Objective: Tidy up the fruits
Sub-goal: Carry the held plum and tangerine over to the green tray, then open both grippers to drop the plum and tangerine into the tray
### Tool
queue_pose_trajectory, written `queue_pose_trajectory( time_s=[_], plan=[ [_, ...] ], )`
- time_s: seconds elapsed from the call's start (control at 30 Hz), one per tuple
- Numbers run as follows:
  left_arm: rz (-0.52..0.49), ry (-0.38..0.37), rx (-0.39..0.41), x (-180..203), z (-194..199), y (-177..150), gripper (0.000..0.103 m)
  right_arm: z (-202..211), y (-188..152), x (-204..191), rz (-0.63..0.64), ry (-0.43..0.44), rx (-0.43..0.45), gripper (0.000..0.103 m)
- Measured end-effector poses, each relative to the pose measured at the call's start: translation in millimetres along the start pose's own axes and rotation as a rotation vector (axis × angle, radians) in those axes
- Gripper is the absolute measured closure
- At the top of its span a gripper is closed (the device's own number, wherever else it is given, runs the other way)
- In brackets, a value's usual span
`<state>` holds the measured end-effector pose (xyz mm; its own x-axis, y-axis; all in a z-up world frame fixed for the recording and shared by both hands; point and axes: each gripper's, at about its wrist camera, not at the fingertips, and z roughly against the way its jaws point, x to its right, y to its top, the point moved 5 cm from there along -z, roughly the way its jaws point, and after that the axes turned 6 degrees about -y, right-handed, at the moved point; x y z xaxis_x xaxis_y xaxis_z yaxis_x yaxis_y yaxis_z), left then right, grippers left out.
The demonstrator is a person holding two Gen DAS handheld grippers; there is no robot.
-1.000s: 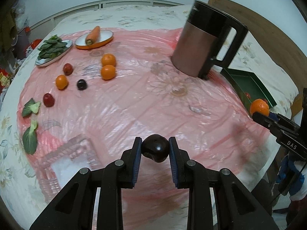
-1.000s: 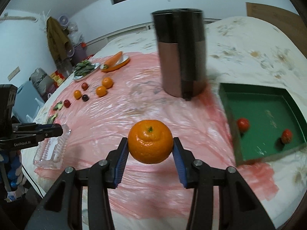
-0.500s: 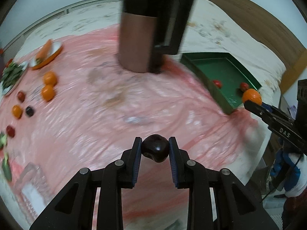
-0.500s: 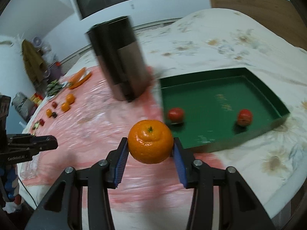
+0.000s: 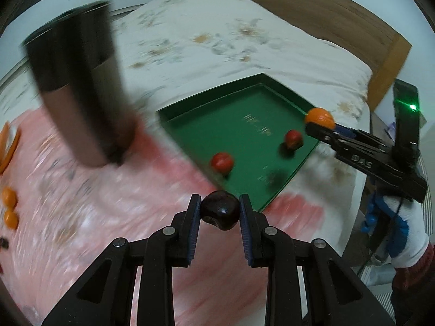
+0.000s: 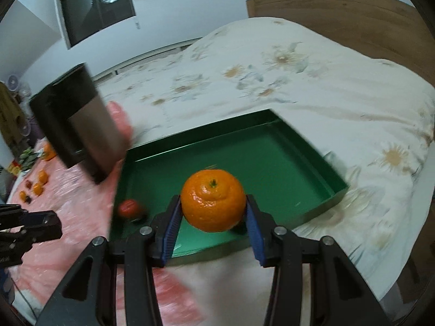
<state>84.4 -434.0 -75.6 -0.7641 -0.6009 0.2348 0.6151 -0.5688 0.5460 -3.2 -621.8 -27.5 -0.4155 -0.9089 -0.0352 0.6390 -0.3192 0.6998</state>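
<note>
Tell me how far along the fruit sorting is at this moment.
Done: two red fruits already lie in the green tray. In hand: the left gripper is shut on a dark fruit near the tray's corner, and the right gripper is shut on an orange over the tray. Left: several oranges and small dark fruits remain on the pink sheet.
</note>
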Motion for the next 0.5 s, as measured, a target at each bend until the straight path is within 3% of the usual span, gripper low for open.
queue_pose_trajectory(
  time_s=[0.23, 0.5],
  plan=[
    [-0.041, -0.031, -0.026, 28, -41, 25, 0.079, -32, 5, 30, 0.011, -0.079, -0.038, 0.054],
    [-0.113, -0.002, -0.069, 47, -76, 37, 0.079, -55, 2, 42, 0.031, -0.11, -0.074, 0.054]
  ],
)
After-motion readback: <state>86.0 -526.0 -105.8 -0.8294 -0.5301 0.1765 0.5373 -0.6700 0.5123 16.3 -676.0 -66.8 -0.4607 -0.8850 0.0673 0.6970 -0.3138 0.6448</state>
